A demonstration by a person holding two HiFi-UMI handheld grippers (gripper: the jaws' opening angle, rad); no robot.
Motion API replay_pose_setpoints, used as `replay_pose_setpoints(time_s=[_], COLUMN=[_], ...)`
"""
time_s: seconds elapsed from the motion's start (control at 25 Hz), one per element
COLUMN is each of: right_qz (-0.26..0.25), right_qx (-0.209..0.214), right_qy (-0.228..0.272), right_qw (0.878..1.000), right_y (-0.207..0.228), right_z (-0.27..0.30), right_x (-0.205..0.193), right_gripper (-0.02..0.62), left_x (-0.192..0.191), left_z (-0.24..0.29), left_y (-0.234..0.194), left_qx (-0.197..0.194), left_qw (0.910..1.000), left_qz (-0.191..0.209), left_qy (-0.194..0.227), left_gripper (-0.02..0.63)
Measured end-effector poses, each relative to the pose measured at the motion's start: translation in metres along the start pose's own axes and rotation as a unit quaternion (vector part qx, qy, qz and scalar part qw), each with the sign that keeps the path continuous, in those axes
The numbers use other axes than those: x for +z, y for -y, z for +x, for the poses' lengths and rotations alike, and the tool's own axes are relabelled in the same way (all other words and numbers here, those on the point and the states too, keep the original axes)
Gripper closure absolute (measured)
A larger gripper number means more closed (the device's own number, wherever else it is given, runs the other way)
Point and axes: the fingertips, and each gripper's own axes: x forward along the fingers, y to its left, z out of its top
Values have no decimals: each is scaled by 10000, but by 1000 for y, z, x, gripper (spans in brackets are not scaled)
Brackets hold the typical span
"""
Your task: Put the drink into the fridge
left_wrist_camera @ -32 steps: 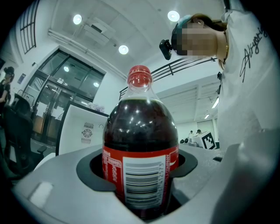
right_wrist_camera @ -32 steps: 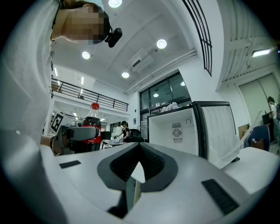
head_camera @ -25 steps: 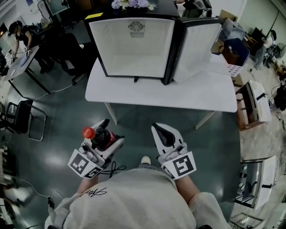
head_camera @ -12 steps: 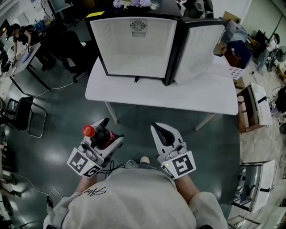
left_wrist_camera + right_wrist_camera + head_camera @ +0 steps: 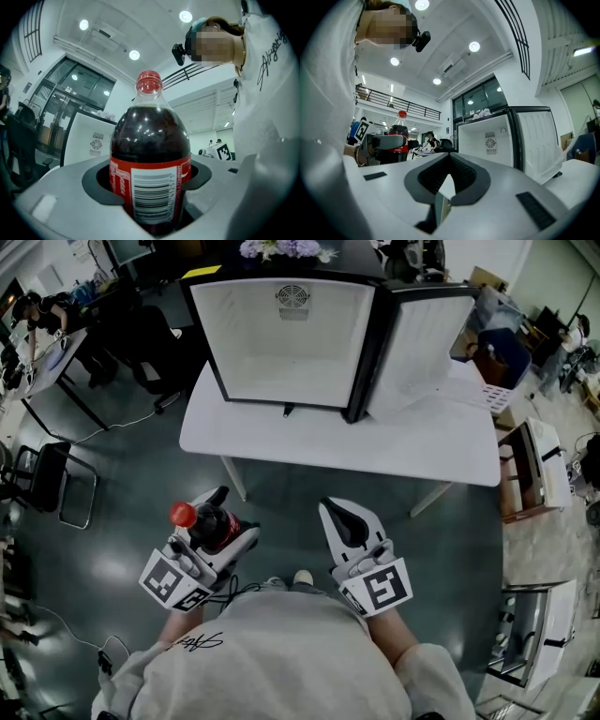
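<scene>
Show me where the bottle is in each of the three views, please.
Head view: the bottle is at the lower left, just ahead of the person.
Left gripper view: it fills the centre, between the jaws.
Right gripper view: it is small, left of centre.
Shared landmark: the open fridge, also visible at and.

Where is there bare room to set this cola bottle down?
The fridge's inside is bare, from its left wall to the open door. The table strip before the fridge is bare too. Tightest: far right corner, between door and white basket.
</scene>
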Motion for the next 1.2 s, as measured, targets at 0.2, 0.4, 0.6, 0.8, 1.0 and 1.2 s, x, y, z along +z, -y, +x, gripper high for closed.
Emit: replay_pose_setpoints(time_s=[0.2,0.4,0.6,0.8,1.0,1.2], right_qz=[30,36,23,30,25,-16], right_qx=[18,178,241,253,237,220], right_qy=[2,-48,-76,-107,-96,-70], right_qw=[10000,9998,9997,9996,9997,9997], right_y=[6,3,3,9,19,29], right_z=[0,2,8,16,30,46], right_x=[0,-7,-9,-12,-15,-12], right_gripper=[583,583,584,583,583,583], left_x=[-1,-3,-4,-8,-9,-6], left_z=[6,4,5,10,21,33], left_y=[0,9,8,-5,-18,-35], left_qx=[30,83,156,219,168,101], left_qw=[10000,9998,9997,9997,9998,9999], left_qz=[43,167,167,62,76,97], left_qy=[-28,-115,-101,-108,-100,-63], left_gripper=[284,284,284,284,284,284])
